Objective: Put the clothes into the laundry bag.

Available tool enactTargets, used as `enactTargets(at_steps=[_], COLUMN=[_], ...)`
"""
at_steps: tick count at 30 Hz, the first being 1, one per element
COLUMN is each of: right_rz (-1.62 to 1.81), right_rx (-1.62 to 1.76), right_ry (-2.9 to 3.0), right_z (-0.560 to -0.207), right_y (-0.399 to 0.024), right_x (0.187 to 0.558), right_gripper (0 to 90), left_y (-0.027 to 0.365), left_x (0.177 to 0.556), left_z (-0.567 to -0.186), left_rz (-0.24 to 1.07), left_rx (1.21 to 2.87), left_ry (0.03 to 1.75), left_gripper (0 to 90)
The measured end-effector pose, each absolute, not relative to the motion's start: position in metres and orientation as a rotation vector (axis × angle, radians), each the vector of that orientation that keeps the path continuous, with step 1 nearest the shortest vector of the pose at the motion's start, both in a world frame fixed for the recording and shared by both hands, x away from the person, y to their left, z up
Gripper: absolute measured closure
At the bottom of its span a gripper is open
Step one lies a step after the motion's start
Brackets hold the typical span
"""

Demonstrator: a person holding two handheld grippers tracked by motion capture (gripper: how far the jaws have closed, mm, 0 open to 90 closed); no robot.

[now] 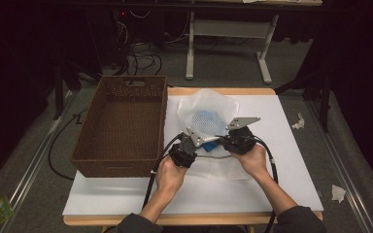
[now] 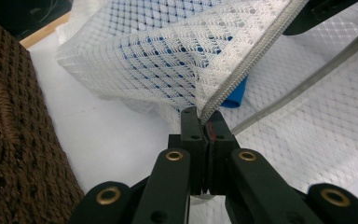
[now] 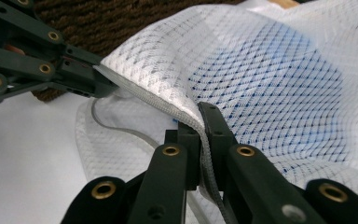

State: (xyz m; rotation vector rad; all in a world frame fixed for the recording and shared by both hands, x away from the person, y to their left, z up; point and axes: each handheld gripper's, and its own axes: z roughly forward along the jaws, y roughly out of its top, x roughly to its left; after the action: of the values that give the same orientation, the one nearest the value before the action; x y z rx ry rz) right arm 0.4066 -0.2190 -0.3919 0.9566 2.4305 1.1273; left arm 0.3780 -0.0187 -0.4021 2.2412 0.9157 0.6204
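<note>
A white mesh laundry bag (image 1: 209, 116) lies on the white table with something blue (image 1: 207, 118) inside it. Its zipper edge is lifted between the two grippers. My left gripper (image 1: 190, 144) is shut on the bag's zipper edge (image 2: 223, 88) at the left. My right gripper (image 1: 234, 138) is shut on the same zipper edge (image 3: 168, 108) further right. In the right gripper view the left gripper (image 3: 103, 83) shows at the upper left, pinching the mesh bag (image 3: 270, 84). The blue item (image 2: 235, 98) peeks out under the raised mesh.
A brown wicker basket (image 1: 121, 126) stands open to the left of the bag, close to my left hand. A second flat mesh layer (image 1: 223, 167) lies under the grippers. Crumpled paper scraps (image 1: 338, 192) lie on the floor to the right.
</note>
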Motion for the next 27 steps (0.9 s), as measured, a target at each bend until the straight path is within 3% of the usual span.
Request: enactTargets(at_steps=[27], right_rz=[1.061], right_rx=[0.990], right_ry=[2.456], right_z=[-0.425], right_y=[-0.221], right_x=[0.402], right_gripper=[84.9], left_y=[-0.025], left_x=[0.379], left_z=[-0.433], left_rz=[0.660], left_rx=[2.329], left_ry=[0.910], left_gripper=[88.3])
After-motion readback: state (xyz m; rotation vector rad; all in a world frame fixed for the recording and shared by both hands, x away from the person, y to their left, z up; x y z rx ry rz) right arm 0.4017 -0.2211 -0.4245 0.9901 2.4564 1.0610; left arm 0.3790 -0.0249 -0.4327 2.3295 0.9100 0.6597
